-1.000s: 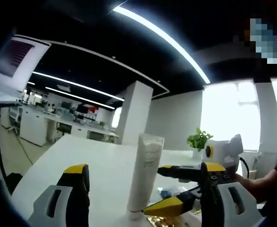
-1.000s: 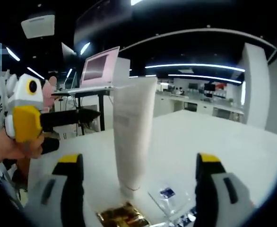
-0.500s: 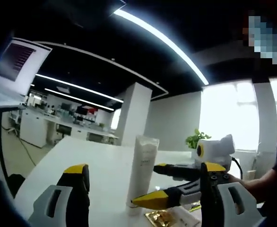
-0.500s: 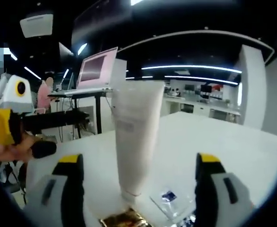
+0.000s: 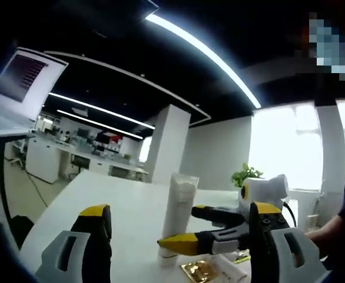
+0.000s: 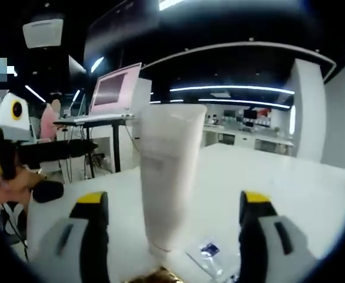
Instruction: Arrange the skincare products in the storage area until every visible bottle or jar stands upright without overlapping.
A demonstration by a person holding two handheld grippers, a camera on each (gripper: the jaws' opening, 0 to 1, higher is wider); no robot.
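Observation:
A white skincare tube (image 5: 178, 215) stands upright on its cap on the white table (image 5: 131, 200). My left gripper (image 5: 178, 209) is open and held back from the tube. The right gripper (image 5: 178, 225) comes in from the right, open, with one yellow-tipped jaw on the near side of the tube and one on the far side. In the right gripper view the tube (image 6: 163, 177) rises large and blurred between the spread jaws of my right gripper (image 6: 171, 197), with a gap on each side. The left gripper (image 6: 75, 168) shows at the left, open and apart from the tube.
A gold sachet (image 5: 199, 271) and a clear sachet with a blue mark (image 6: 211, 250) lie flat by the tube's base. A potted plant (image 5: 247, 174) stands at the table's far end. A laptop on a stand (image 6: 113, 88) is beyond the table. A person's arm (image 5: 337, 230) is at right.
My left gripper has drawn back, so the tube looks smaller there. The right gripper has moved forward until its jaws flank the tube, which looms larger in its view.

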